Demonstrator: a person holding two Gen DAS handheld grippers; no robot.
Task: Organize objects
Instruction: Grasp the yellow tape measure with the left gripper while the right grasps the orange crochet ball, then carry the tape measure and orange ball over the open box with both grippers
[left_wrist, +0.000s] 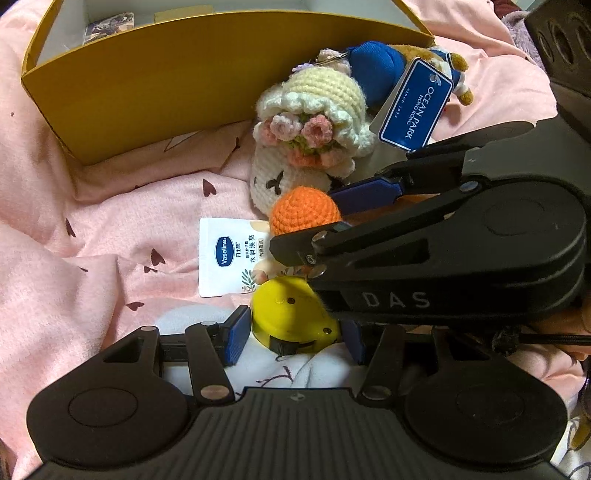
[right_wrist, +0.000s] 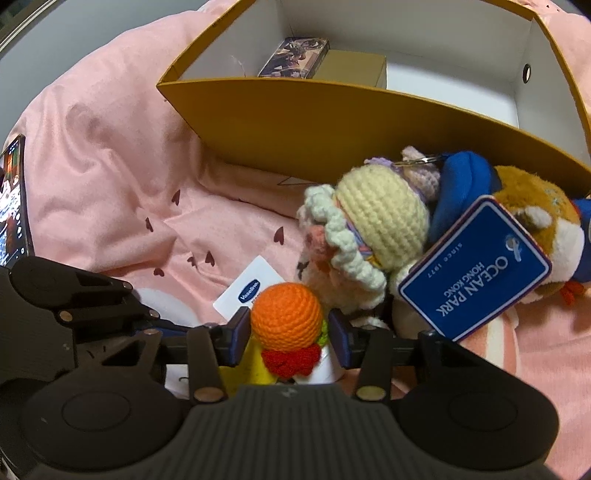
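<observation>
the left gripper (left_wrist: 293, 334) has its blue pads spread on either side of a yellow toy (left_wrist: 291, 314) lying on the pink bedding (left_wrist: 110, 229); the left pad sits just beside the toy, and whether either pad actually presses it cannot be told. the right gripper (right_wrist: 288, 334) comes in from the right across the left wrist view, its pads set to either side of an orange crochet ball (right_wrist: 286, 315) that tops a small crochet figure with a red bow (right_wrist: 291, 360); a gap shows on the right side, so a firm pinch cannot be told. a white vaseline sachet (left_wrist: 229, 254) lies flat just left of the orange ball, partly under it. farther off, a cream crochet doll (right_wrist: 373, 225) with a flowered bonnet leans beside a brown plush in blue (right_wrist: 532, 221) carrying a blue ocean park tag (right_wrist: 476, 266). both rest against the near wall of an open yellow box (right_wrist: 332, 122), which holds a printed card pack (right_wrist: 295, 57) and a small tan carton (right_wrist: 351, 68) at its far left. a lit phone (right_wrist: 13, 199) lies at the far left edge.
</observation>
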